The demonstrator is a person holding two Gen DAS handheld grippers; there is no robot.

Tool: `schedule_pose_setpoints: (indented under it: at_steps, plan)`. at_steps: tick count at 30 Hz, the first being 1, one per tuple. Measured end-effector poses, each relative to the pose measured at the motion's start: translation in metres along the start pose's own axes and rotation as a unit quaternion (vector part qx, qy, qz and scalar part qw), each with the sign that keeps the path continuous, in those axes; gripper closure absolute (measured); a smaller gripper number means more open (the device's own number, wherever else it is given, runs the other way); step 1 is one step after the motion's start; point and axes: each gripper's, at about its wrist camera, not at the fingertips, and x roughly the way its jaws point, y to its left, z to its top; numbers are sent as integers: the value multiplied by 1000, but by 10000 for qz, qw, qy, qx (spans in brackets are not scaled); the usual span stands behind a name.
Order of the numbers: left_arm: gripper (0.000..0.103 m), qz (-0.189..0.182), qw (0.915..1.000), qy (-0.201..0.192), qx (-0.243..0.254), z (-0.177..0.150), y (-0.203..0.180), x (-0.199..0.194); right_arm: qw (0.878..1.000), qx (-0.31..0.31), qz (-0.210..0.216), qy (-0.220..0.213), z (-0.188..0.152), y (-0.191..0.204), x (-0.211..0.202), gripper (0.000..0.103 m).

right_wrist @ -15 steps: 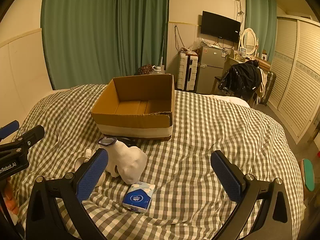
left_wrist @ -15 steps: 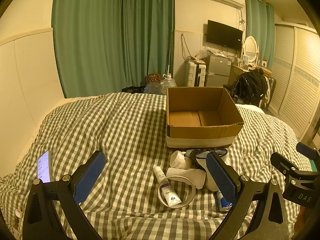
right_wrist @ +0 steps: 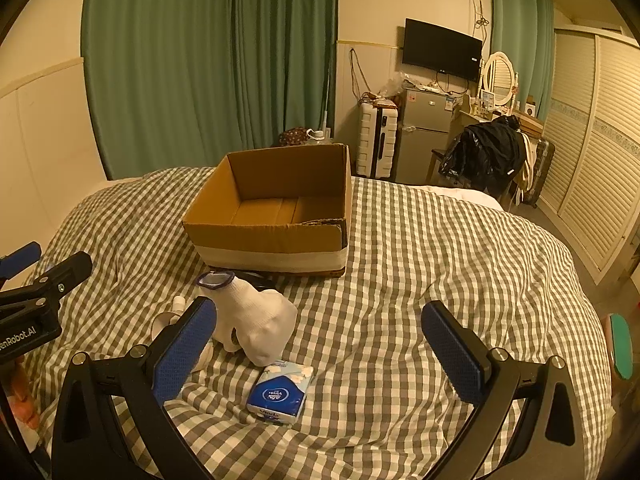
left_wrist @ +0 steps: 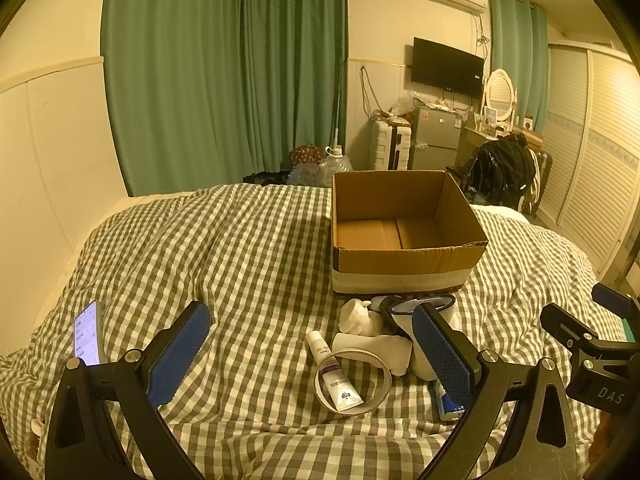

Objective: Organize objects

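1. Left wrist view
   1. The left gripper (left_wrist: 312,350) is wide open and holds nothing; it hovers above the bed (left_wrist: 240,248).
   2. The box (left_wrist: 404,236) stands on the bed beyond the gripper. Its visible floor is bare, so no item appears to be stowed yet.
   3. A cluster of items lies just in front of the box: a tube (left_wrist: 334,372) resting across a tape ring (left_wrist: 354,380), a crumpled white piece (left_wrist: 356,316), and a sock (left_wrist: 404,308) partly hidden behind the right finger.
   4. A small blue-and-white pack (left_wrist: 448,400) shows below that finger.
   5. A phone (left_wrist: 87,334) lies well apart, at the left edge of the bed.

2. Right wrist view
   1. The right gripper (right_wrist: 318,350) is wide open and empty, above the bed.
   2. The box interior is again bare.
   3. The sock lies near the box; the left finger overlaps its lower edge in view, and contact cannot be judged.
   4. The tissue pack lies just in front of the sock, between the fingers.

3. Progress judgement
   1. The task appears to be at its start: nothing is grasped, nothing is boxed.
   2. All loose items remain to be moved, presumably into the box.
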Motion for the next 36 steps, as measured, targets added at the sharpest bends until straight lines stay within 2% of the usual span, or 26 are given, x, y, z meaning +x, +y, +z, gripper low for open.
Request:
schedule_pose_setpoints:
  at_steps: [17,25,31,36]
  plan:
    - [0,16,10000,54,48,-3,-2,3,10000,0,44,16,-1,2,1,0]
    - [0,42,9998,214,3,-5,1,10,10000,15,48,64,-2,1,6,0]
    - [0,116,9982,587,-53,-7,9,26,9999,-5,40,160,-3,1,17,0]
    - [0,62,9943,1058,-71,-16,13,51,9987,-28,-19,499,-12,1,44,0]
